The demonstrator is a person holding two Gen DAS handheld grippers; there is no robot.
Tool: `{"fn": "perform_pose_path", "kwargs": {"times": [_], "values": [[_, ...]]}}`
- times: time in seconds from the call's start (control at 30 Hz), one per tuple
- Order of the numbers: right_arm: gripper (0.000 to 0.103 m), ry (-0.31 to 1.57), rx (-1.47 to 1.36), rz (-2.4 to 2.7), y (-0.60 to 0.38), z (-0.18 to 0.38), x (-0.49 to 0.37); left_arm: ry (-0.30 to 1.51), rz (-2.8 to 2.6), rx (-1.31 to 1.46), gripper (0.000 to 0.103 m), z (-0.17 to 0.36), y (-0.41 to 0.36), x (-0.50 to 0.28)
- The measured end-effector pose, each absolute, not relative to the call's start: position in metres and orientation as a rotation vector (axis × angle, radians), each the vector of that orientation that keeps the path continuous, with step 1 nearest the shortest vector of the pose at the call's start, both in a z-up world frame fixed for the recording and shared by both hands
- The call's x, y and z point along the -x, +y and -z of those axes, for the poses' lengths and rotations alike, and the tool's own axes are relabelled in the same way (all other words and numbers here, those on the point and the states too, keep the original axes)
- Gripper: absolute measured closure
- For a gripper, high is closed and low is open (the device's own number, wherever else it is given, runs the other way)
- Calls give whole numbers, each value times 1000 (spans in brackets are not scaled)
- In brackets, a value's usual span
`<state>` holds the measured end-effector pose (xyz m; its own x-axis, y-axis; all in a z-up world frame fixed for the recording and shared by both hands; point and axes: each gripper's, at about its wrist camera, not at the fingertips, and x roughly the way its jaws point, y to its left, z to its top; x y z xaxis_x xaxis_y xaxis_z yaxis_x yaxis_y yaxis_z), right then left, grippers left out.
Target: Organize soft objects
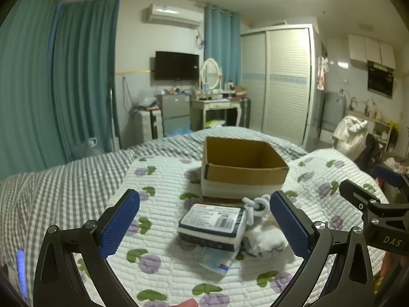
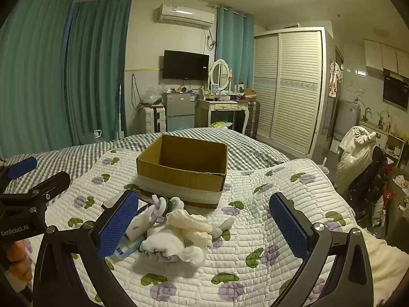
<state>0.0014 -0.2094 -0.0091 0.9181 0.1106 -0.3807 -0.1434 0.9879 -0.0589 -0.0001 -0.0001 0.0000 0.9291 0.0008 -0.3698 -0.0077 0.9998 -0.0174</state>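
An open, empty cardboard box (image 1: 242,168) stands on a quilted floral blanket (image 1: 163,261) on the bed; it also shows in the right wrist view (image 2: 184,171). In front of it lie a wrapped sponge pack (image 1: 212,226), a flat blue packet (image 1: 217,259), a white knotted rope toy (image 1: 255,206) and a heap of white cloths (image 1: 265,240). The cloth heap (image 2: 179,238) and the rope toy (image 2: 163,207) lie between my right fingers. My left gripper (image 1: 204,220) is open around the sponge pack, above it. My right gripper (image 2: 204,220) is open above the cloths.
The grey checked bed sheet (image 1: 64,192) runs left and behind the blanket. A chair with clothes (image 2: 363,161) stands right of the bed. A dresser (image 2: 227,110), a small fridge (image 2: 179,110) and a wardrobe (image 2: 288,87) line the far wall.
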Motion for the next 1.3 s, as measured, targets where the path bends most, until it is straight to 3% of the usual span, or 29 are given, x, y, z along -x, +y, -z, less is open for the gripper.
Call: {"fn": "perform_pose_path", "kwargs": {"times": [1.3], "values": [[0, 410, 105, -142, -203, 18, -7, 386, -18, 25, 0, -3, 6, 2]]}}
